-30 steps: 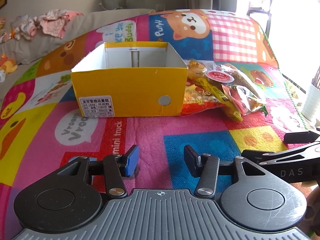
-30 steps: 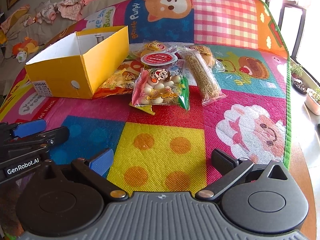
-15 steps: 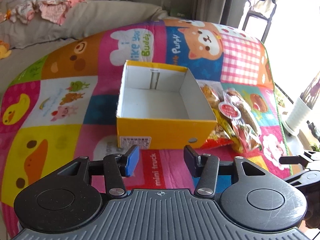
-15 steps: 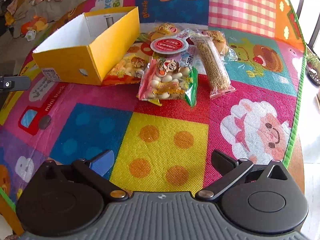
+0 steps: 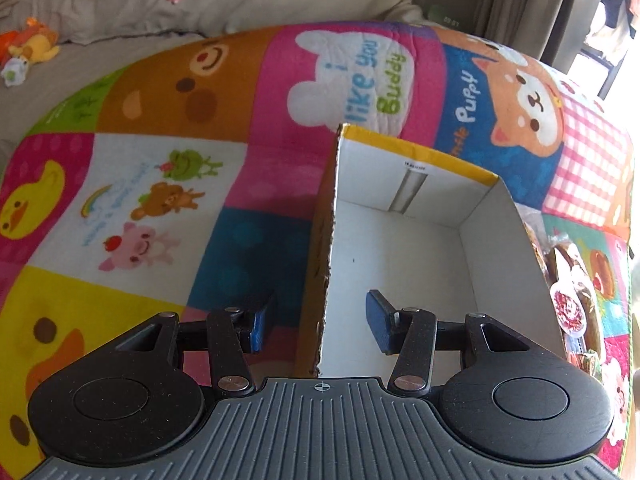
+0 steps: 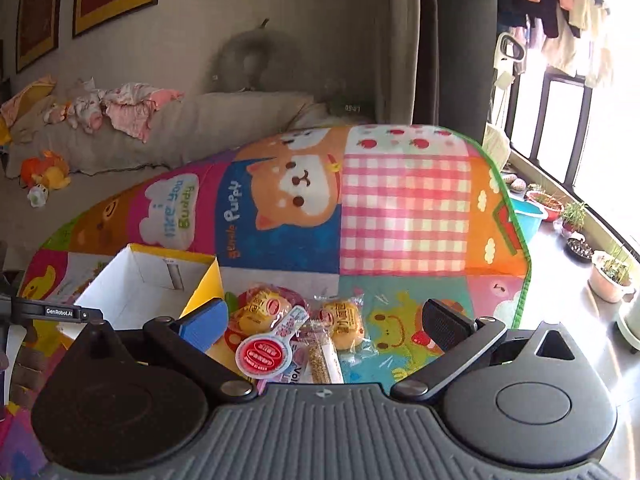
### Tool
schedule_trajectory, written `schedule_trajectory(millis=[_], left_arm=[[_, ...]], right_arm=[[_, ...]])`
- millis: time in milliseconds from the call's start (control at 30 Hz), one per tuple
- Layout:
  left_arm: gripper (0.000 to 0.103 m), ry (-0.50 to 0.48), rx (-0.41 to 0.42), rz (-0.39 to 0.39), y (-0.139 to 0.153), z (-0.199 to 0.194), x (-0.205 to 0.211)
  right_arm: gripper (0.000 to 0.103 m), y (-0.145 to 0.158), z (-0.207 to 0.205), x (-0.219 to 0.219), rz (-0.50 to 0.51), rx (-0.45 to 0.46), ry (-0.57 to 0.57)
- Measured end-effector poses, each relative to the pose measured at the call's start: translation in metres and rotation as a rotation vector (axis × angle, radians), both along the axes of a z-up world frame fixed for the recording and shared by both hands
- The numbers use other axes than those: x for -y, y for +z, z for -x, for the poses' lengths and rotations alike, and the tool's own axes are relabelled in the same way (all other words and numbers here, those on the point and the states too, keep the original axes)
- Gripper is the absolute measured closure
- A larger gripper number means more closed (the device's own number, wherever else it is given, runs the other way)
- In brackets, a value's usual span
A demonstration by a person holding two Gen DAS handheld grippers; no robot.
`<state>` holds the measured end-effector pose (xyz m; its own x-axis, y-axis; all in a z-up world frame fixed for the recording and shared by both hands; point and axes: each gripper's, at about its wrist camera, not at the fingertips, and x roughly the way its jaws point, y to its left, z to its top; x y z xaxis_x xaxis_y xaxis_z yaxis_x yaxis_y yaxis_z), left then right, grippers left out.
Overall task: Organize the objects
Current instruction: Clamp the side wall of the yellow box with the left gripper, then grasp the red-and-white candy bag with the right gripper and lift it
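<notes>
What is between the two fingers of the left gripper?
In the left wrist view, the yellow box's left wall stands between the open left gripper's fingers, untouched.

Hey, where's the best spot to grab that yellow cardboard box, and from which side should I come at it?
Grip the box's left side wall, coming from above. It is a thin upright cardboard panel with an open top edge, so one finger can go inside and one outside. The left gripper already straddles that wall with its fingers apart and not pressing. The box looks empty, so probably one wall can carry it.
</notes>
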<state>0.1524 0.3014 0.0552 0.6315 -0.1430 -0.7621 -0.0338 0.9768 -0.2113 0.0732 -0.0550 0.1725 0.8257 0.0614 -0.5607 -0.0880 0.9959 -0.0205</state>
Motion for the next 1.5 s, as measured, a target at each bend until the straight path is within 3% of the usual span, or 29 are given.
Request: schedule_trajectory(millis=[67, 133, 233, 367, 467, 533, 667, 867, 1000, 1100, 1267, 1500], left_arm=[[0.06, -0.006, -0.001, -0.003, -0.003, -0.002, 0.001], [0.084, -0.002, -0.014, -0.018, -0.006, -0.003, 0.004], [0.091, 0.002, -0.024, -0.035, -0.011, -0.005, 0.003], [0.093, 0.01, -0.008, -0.049, -0.01, 0.002, -0.007], [0.093, 0.018, 0.011, -0.076, -0.007, 0.012, -0.015], [0.093, 0.024, 0.007, -0.068, -0.006, 0.017, -0.021], [0.093, 0.038, 0.007, -0.055, -0.006, 0.023, -0.029], [0.093, 0.032, 0.008, -0.044, -0.006, 0.027, -0.027], [0.094, 0.022, 0.018, -0.046, -0.007, 0.031, -0.02], [0.094, 0.015, 0.016, -0.026, -0.007, 0.032, -0.01], [0.093, -0.018, 0.015, -0.002, -0.008, 0.032, 0.02], [0.092, 0.015, 0.004, 0.024, -0.009, 0.036, 0.041]], right_arm=[[0.0, -0.02, -0.007, -0.002, -0.021, -0.061, 0.039], [0.0, -0.04, -0.01, -0.007, -0.048, -0.116, 0.075], [0.0, -0.063, -0.009, -0.024, -0.052, -0.154, 0.122], [0.002, -0.079, -0.003, -0.059, 0.016, -0.141, 0.234], [0.015, -0.093, 0.001, -0.089, 0.104, -0.134, 0.324], [0.018, -0.103, -0.001, -0.104, 0.125, -0.144, 0.367], [0.021, -0.121, -0.017, -0.121, 0.13, -0.163, 0.39], [0.026, -0.147, -0.043, -0.125, 0.111, -0.231, 0.337], [0.036, -0.139, -0.03, -0.117, 0.115, -0.242, 0.304], [0.037, -0.116, -0.01, -0.097, 0.057, -0.236, 0.291], [0.038, -0.074, 0.026, -0.063, 0.045, -0.157, 0.23], [0.037, -0.023, 0.045, -0.039, -0.005, -0.099, 0.207]])
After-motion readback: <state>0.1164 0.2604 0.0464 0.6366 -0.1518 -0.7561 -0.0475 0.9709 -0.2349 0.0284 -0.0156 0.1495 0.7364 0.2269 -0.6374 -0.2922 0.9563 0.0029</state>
